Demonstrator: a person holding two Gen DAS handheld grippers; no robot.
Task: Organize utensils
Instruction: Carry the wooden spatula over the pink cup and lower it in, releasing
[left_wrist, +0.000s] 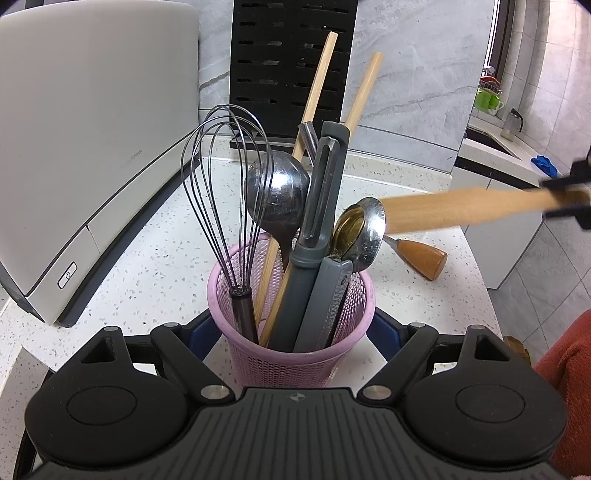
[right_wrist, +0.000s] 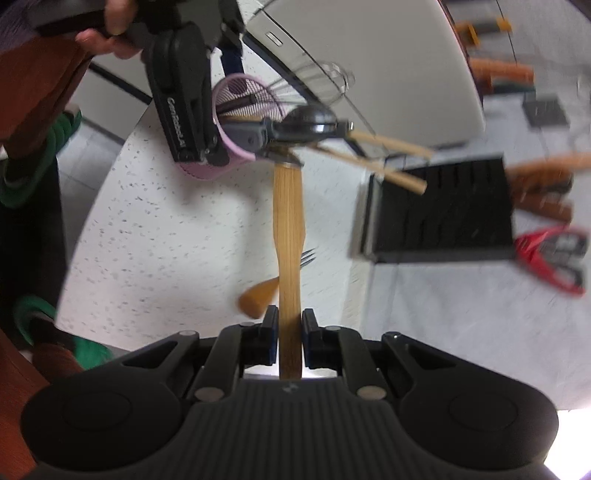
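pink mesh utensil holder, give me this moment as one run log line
left gripper: shut on pink mesh utensil holder | right gripper: shut on flat wooden utensil handle | orange-handled fork: on counter

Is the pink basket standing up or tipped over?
Standing up. The pink mesh basket sits upright on the white speckled counter, its utensils pointing upward.

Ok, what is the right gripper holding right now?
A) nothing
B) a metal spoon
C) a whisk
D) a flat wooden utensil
D: the right gripper has its fingers closed on the handle of the flat wooden utensil.
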